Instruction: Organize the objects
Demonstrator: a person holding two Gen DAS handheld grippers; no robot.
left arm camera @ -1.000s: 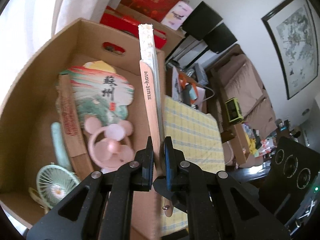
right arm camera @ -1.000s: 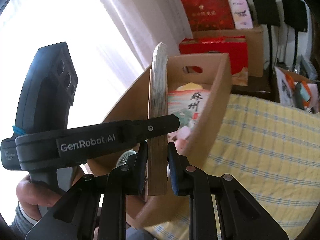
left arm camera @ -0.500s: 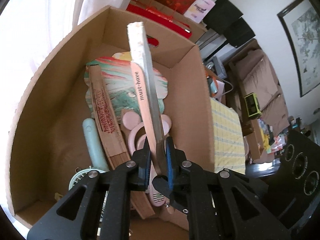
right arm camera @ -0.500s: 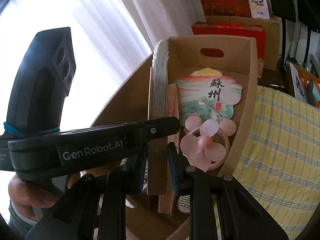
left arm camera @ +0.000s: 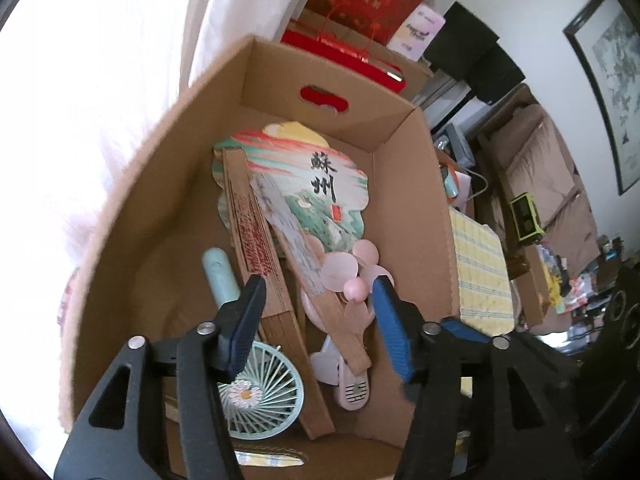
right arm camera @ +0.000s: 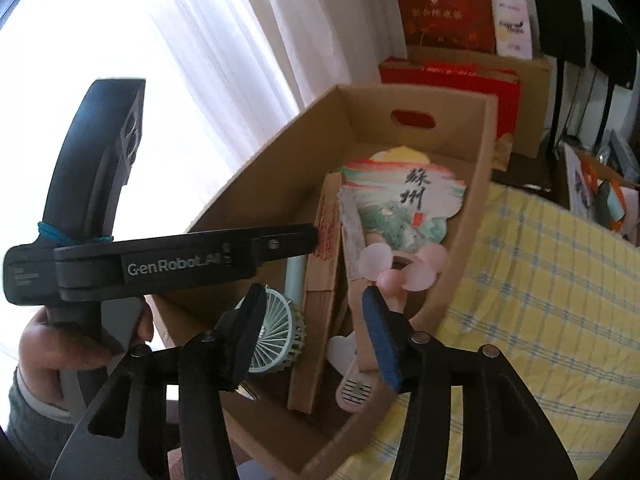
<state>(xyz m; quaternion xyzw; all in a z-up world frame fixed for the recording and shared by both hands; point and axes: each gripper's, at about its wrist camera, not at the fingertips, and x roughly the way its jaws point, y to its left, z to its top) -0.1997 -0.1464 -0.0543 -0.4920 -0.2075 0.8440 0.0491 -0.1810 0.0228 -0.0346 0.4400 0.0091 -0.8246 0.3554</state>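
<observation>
A folded wooden fan (left arm camera: 308, 264) lies slanted in the cardboard box (left arm camera: 432, 216), across a pink hand fan (left arm camera: 352, 280); it also shows in the right wrist view (right arm camera: 356, 248). Beside it lie another folded fan (left arm camera: 260, 256), a painted flat fan (left arm camera: 320, 184) and a mint hand fan (left arm camera: 256, 396). My left gripper (left arm camera: 320, 324) is open and empty above the box. My right gripper (right arm camera: 316, 328) is open and empty over the box's near end (right arm camera: 360, 432). The left gripper's body (right arm camera: 160, 264) crosses the right wrist view.
The box stands on a yellow checked cloth (right arm camera: 540, 300). Red gift boxes (right arm camera: 448, 76) and a carton stand behind it, by a bright curtained window (right arm camera: 200, 80). Black stands (right arm camera: 576, 52) and clutter fill the right side.
Both grippers held the folded fan upright over the box; both have opened and the fan now lies inside the box on the other fans.
</observation>
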